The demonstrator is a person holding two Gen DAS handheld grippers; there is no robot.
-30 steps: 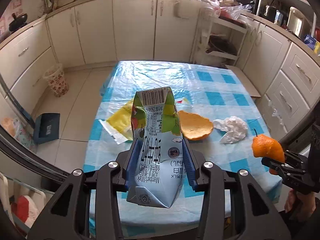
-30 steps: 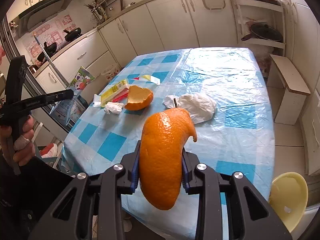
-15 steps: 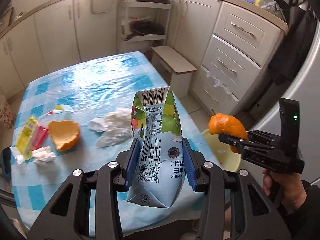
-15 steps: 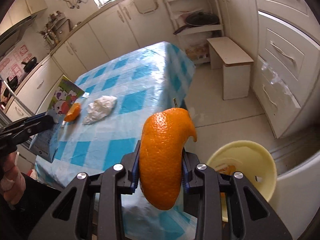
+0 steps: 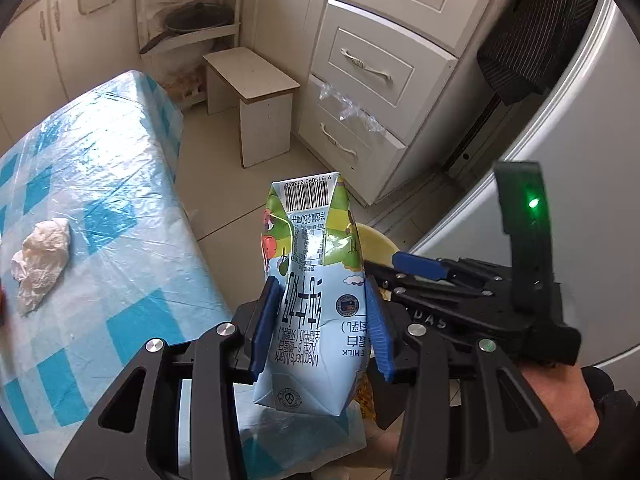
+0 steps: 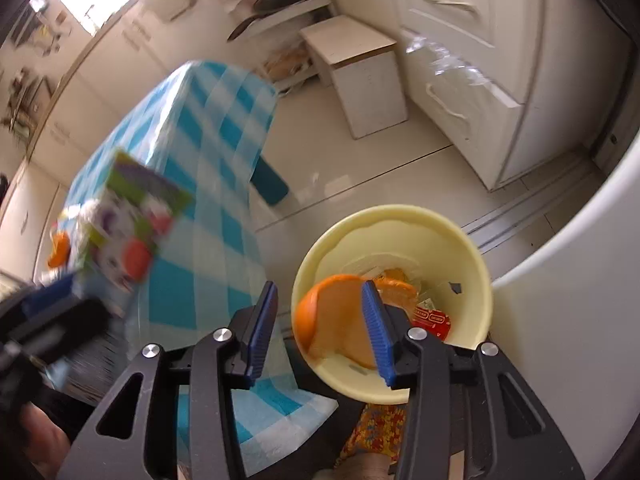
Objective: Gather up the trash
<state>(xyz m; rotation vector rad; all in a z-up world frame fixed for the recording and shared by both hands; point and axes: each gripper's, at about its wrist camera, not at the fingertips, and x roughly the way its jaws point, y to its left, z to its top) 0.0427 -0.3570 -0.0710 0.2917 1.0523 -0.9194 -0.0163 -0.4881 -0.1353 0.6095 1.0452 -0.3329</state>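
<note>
Both hands had reached the drop-off stage of the clean-up, poised over a pale yellow plastic bin (image 6: 472,256) on the tiled floor beside the table (image 5: 120,184). The right gripper (image 6: 320,324) stood spread, its jaws having just been opening, and the orange peel (image 6: 332,312) appeared to be falling clear of the ribbed blue pads toward the bin's mouth, though the blur left it unclear whether the peel still brushed one pad. Inside the bin lay more peel and a red wrapper (image 6: 434,316).

The left gripper (image 5: 320,328) pinched a milk carton (image 5: 312,280) at its waist, the soft printed card creased and bowed inward under the pads, barcode end away from the camera. The carton hung over the floor just off the table's corner, with the bin's rim (image 5: 380,240) showing behind it.

The next move seemed to call for carrying the carton across until it sat squarely above the bin, then parting the jaws; being light and flattened, it could catch on a pad or glance off the rim.

Back on the glossy blue-and-white checked plastic cloth, a crumpled white tissue (image 5: 40,260) waited, so collecting was not yet finished.
</note>
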